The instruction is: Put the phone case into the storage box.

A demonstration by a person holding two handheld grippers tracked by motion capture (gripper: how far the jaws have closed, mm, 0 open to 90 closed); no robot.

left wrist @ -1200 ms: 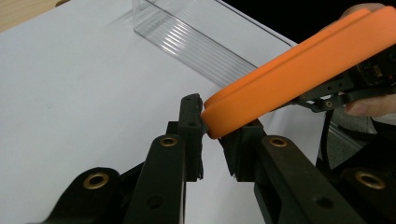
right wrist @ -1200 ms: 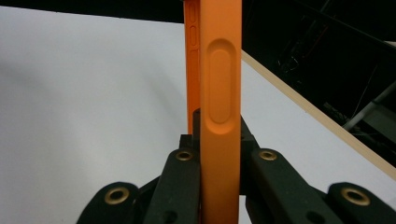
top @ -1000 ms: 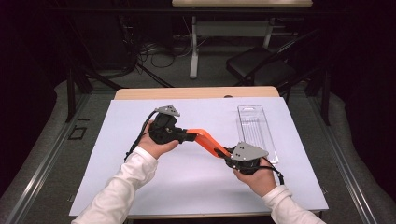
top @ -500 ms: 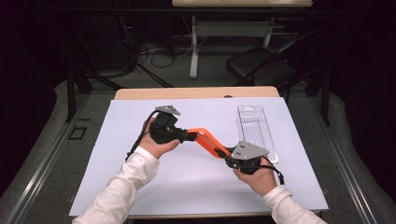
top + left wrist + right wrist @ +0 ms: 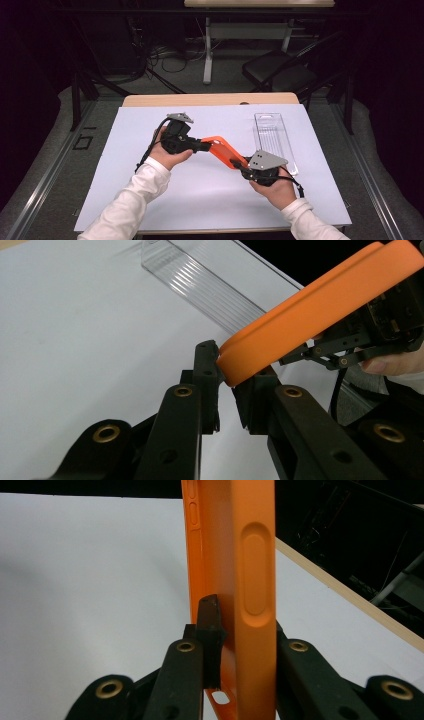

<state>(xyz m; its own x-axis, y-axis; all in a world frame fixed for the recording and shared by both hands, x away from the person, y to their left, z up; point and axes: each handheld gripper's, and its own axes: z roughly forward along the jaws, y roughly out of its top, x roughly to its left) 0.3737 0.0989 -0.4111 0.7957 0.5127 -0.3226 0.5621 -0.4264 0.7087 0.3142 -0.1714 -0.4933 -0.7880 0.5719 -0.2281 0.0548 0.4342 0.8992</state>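
An orange phone case hangs above the white sheet, held between my two grippers. My left gripper is shut on its left end; in the left gripper view the case's rounded corner is pinched between the jaws. My right gripper holds the other end. In the right gripper view the case stands on edge between the jaws, one pad against its inner side. The right jaws have just been opening a little, with the case still between them.
A clear plastic tray lies on the white sheet to the right of the case, close behind my right hand; it also appears as a ribbed clear box. The table's wooden edge runs along the back. A dark chair stands beyond.
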